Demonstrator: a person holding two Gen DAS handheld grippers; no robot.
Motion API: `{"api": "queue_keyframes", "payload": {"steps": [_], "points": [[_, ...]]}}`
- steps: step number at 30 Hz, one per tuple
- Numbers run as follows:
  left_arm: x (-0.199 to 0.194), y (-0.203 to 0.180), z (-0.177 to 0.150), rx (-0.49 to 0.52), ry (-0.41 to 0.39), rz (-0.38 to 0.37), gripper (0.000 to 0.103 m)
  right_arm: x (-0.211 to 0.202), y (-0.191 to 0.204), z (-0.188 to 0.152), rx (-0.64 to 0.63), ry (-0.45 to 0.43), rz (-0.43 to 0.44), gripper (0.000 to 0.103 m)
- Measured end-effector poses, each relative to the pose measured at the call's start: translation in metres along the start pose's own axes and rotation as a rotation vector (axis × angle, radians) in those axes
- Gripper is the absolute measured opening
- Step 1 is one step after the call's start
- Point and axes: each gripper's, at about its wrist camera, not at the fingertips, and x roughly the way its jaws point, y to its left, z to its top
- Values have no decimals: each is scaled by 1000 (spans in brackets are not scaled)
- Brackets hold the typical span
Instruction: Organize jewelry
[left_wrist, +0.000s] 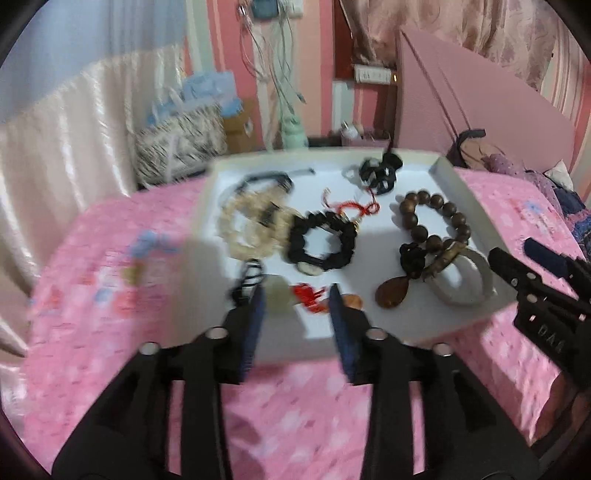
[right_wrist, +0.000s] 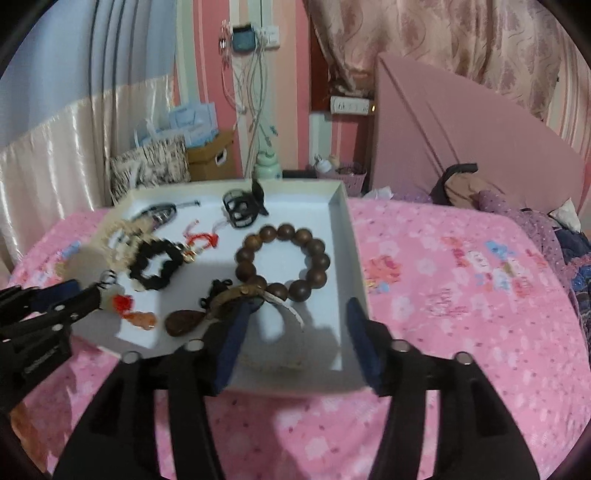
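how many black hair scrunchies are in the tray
1: the black scrunchie lies mid-tray in the white tray, left of the brown bead bracelet. Another could hide under the blurred cream pile.

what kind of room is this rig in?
Most likely a bedroom at home. The white tray of jewelry sits on a bed with a pink floral sheet, clothes lie heaped at its far end, and curtains hang along the striped pink wall behind.

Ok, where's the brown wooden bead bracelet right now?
The brown bead bracelet lies in the white tray, on its right side near the right wall, just beyond the white bangle and right of the black scrunchie.
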Motion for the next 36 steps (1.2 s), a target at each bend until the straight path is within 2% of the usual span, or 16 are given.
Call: {"api": "queue_keyframes", "payload": {"steps": [2, 3, 5, 6, 9, 10, 13, 16, 19, 22, 25, 36], "points": [[-36, 10, -5, -8, -59, 17, 68, -29, 3, 2, -15, -41, -5, 75], [-60, 15, -9, -12, -99, 24, 72, -43, 5, 2, -23, -59, -9, 77], [-97, 20, -19, -13, -158, 39, 94, -77, 11, -1, -40, -94, -13, 87], [-108, 21, -22, -13, -175, 42, 99, -95, 14, -4, -49, -111, -15, 88], [-155, 25, -41, -16, -235, 47, 100, -132, 19, -10, -56, -140, -14, 91], [-168, 27, -49, -20, -239, 52, 100, -146, 20, -16, -49, -146, -15, 98], [-197, 33, -71, -54, -262, 74, 100, -175, 21, -32, -25, -171, -2, 99], [-215, 40, -96, -101, -276, 56, 100, -192, 21, -50, -18, -173, -12, 101], [-225, 42, -116, -120, -302, 50, 100, -201, 19, -65, -6, -186, -7, 101], [-228, 40, -130, -134, -331, 46, 100, -205, 13, -80, 18, -217, -29, 101], [-223, 39, -140, -130, -351, 24, 100, -203, 11, -89, 17, -211, -54, 101], [-219, 37, -155, -122, -411, 114, 100, -203, 26, -106, -42, -225, -86, 101]]}}
